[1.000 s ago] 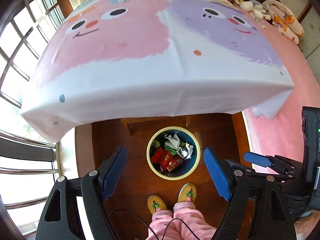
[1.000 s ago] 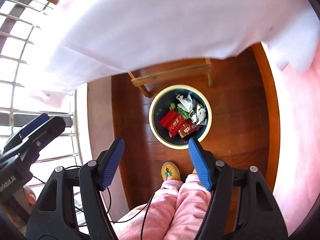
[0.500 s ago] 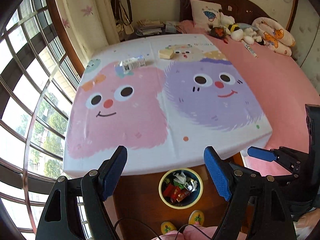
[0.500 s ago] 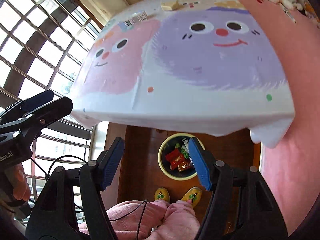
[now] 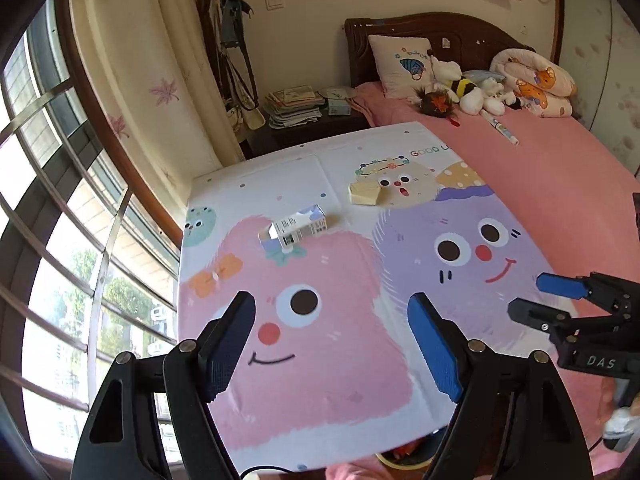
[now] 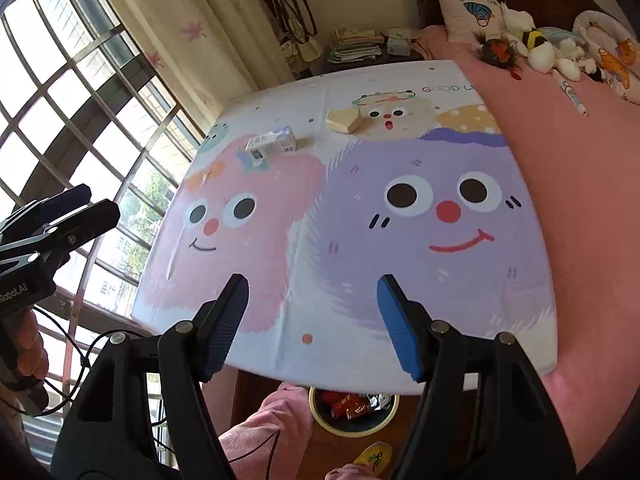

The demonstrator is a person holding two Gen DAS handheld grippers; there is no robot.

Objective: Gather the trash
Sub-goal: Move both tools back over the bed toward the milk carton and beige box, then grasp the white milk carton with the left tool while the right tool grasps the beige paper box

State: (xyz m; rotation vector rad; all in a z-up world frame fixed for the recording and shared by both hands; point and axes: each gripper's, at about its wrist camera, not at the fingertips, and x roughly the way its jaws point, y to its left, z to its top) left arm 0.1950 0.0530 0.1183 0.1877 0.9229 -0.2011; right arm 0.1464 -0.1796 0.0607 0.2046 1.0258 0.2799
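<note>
Two trash items on the table (image 5: 320, 420), on its cartoon-print cloth: small carton (image 5: 296, 229) lying on its side, upper centre-left of left wrist view, and a crumpled beige wrapper (image 5: 365, 193) to its right, well apart. Trash bin (image 6: 354, 414) on floor under the near table edge, bottom centre of right wrist view, red wrappers and foil inside. Left hand-held gripper (image 5: 332, 344) wide, nothing between pads. Right hand-held gripper (image 6: 312, 324) also wide, empty. Both above the cloth, clear of the items.
</note>
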